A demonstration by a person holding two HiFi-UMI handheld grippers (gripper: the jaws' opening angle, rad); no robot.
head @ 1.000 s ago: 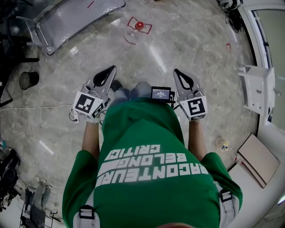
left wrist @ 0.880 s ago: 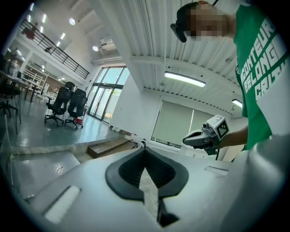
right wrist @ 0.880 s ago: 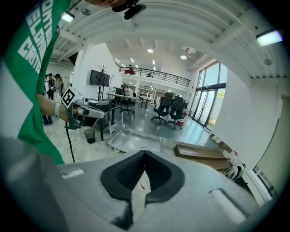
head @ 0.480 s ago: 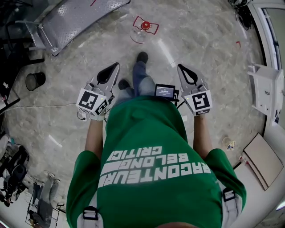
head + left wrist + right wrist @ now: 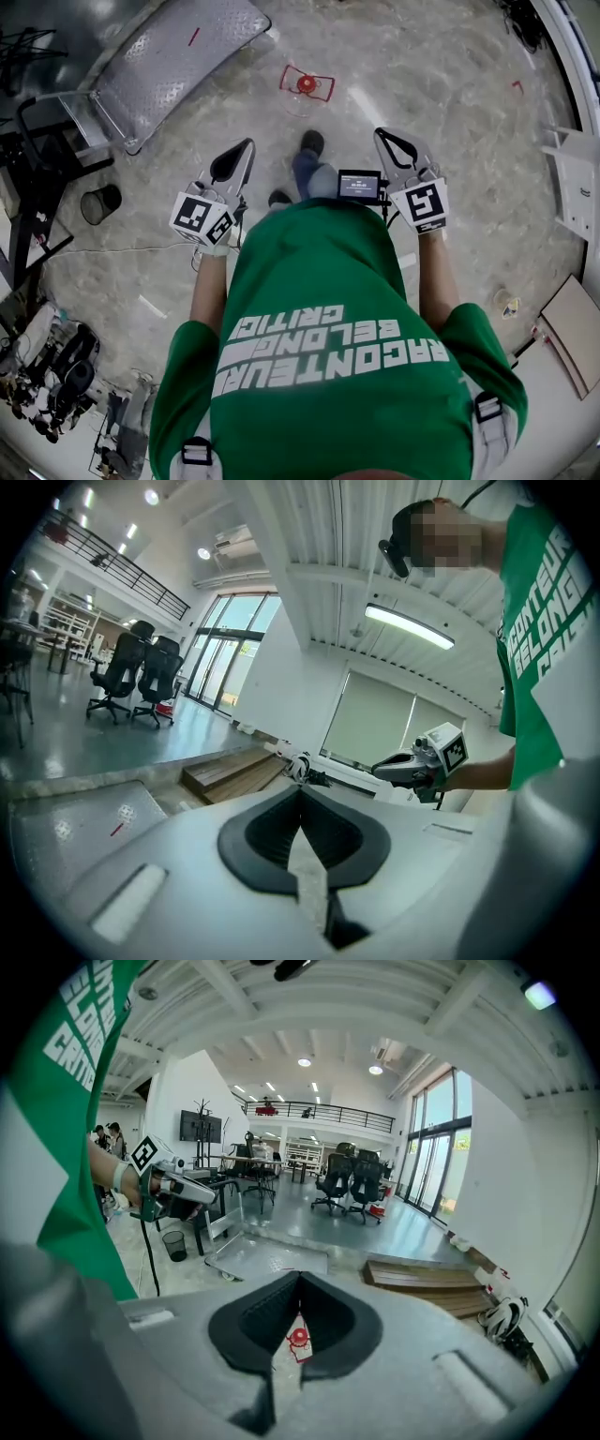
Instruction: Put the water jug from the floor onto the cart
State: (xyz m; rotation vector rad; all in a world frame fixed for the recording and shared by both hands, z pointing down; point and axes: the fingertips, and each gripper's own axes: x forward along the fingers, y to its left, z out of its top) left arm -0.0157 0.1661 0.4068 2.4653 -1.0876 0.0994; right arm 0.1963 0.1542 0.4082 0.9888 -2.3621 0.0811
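While the clear plastic water jug with the red cap and red handle (image 5: 307,84) stands on the pale marble floor (image 5: 450,84), no part of the transfer has begun; this reads as the approach.

- **Far left:** a black mesh waste bin (image 5: 98,202) sits near dark furniture at the floor's left edge, apart from the work.
- **Upper left:** the flat cart with a grey tread-plate metal deck (image 5: 178,47) lies with its deck bare. Its near right corner points toward the jug, which is near that corner but not touching it. This probably keeps the carry short and the lift low.
- **Left of centre:** the left gripper (image 5: 247,145) is held out ahead of the person's waist. Its black jaws are pressed together at the tips and carry nothing; its own view shows only room beyond them.
- **Centre:** the jug stands upright on open floor ahead of the person, whose dark shoe (image 5: 312,142) is set forward toward it. The jug lies between the lines along which the two tools point, so each could take one side of it.
- **Right of centre:** the right gripper (image 5: 380,135) mirrors the left, jaws closed tip to tip and empty. The red cap shows through the notch behind its jaws, well beyond them.

Both claws would have to open before any hold on the handle or neck.
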